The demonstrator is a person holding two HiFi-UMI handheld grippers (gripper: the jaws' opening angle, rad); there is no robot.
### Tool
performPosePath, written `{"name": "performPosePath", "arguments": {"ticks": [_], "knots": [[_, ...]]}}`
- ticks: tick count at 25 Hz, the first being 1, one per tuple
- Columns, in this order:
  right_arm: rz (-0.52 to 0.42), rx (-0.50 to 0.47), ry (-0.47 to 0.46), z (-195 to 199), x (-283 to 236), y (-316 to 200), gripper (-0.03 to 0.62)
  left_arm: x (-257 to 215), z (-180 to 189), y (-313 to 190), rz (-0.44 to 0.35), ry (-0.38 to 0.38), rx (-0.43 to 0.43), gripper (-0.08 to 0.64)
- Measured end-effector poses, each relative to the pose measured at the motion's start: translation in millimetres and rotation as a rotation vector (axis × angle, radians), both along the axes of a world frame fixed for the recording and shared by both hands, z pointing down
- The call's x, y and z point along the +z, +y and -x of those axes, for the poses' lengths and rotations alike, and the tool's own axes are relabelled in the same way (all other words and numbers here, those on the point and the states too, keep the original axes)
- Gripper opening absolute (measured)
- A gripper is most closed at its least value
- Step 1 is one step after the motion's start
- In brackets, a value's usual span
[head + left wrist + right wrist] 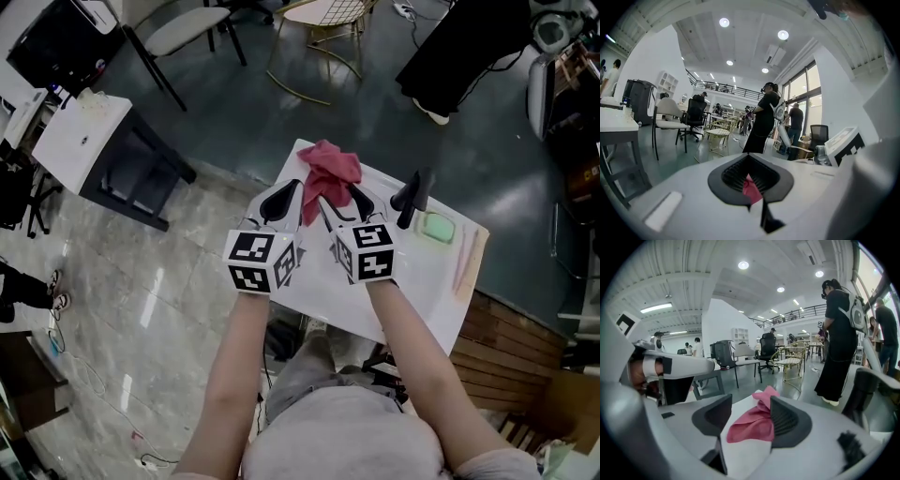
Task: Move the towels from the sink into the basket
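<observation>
A red towel (330, 173) lies crumpled at the far end of the white sink top (319, 281). My left gripper (286, 199) reaches the towel's near left edge. In the left gripper view its jaws (750, 176) stand together, with a fold of the red towel (751, 190) pinched between the pads. My right gripper (342, 202) sits beside it on the right. Its jaws (750, 416) stand wide apart, and the towel (754, 423) lies loose between them, resting against the right pad. No basket is in view.
A black faucet (413, 197) rises right of my right gripper, with a green soap block (437, 228) beside it. A white side table (80, 136) stands on the floor at left and chairs (187, 28) stand beyond. A person in black (839, 343) stands past the sink.
</observation>
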State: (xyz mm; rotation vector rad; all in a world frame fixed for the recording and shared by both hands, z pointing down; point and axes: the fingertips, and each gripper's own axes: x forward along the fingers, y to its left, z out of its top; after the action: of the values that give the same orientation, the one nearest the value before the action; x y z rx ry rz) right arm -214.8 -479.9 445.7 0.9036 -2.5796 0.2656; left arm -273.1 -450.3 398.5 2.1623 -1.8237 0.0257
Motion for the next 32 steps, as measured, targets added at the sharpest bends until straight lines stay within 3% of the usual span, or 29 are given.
{"name": "performPosePath", "arguments": {"ticks": [11, 32], "knots": [[0.014, 0.014, 0.041, 17, 29, -39, 0.245, 27, 11, -26, 0.030, 0.010, 0.006, 0.005], [0.100, -0.003, 0.269, 29, 115, -74, 0.245, 64, 14, -49, 0.071, 0.031, 0.017, 0.005]]}}
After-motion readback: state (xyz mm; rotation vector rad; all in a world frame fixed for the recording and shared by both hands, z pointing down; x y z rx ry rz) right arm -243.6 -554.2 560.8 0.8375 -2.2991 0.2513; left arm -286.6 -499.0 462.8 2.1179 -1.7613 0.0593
